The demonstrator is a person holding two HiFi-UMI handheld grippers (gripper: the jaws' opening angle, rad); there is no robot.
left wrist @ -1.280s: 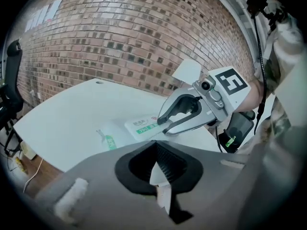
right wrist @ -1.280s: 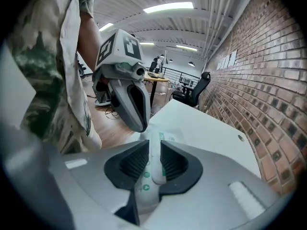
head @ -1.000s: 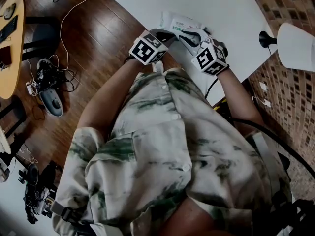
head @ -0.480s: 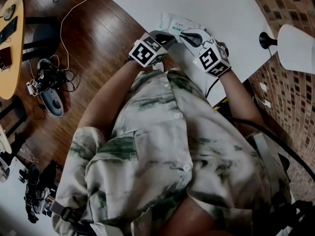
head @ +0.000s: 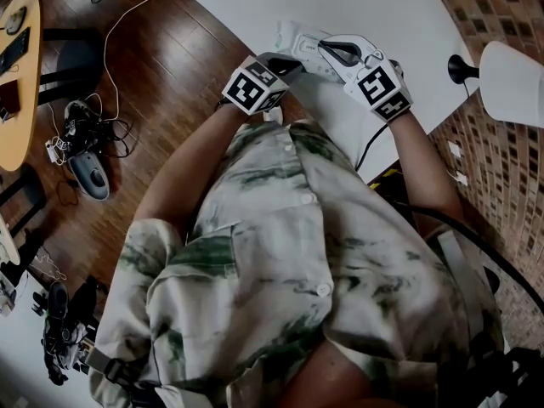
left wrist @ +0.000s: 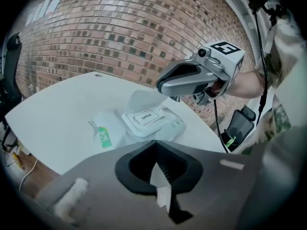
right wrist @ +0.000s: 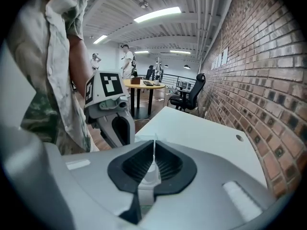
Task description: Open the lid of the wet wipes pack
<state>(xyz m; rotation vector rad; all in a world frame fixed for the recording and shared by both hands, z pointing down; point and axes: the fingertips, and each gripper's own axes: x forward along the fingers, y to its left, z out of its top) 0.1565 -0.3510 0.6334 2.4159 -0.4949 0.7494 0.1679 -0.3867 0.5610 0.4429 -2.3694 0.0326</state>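
Right gripper (right wrist: 154, 147): jaws lately closing, now together, clamped on thin clear flap (left wrist: 142, 98). Flap standing up from far side of pack (left wrist: 165, 128), upper end in those jaws, just above the pack. Left gripper (left wrist: 156, 152): jaws together, pinched on thin white edge of pack wrapper at near end. Pack: white, soft, lying on table (left wrist: 53, 114) close to its near edge, between the two grippers. Green label (left wrist: 103, 137) on pack's left part; hard white lid (left wrist: 147, 116) marked OPEN on top, lying flat. Right gripper above and to right of pack as seen from left gripper view. Table: white, curved edge. Brick wall (left wrist: 120, 37) beyond; wood floor (head: 161, 100) beside table.
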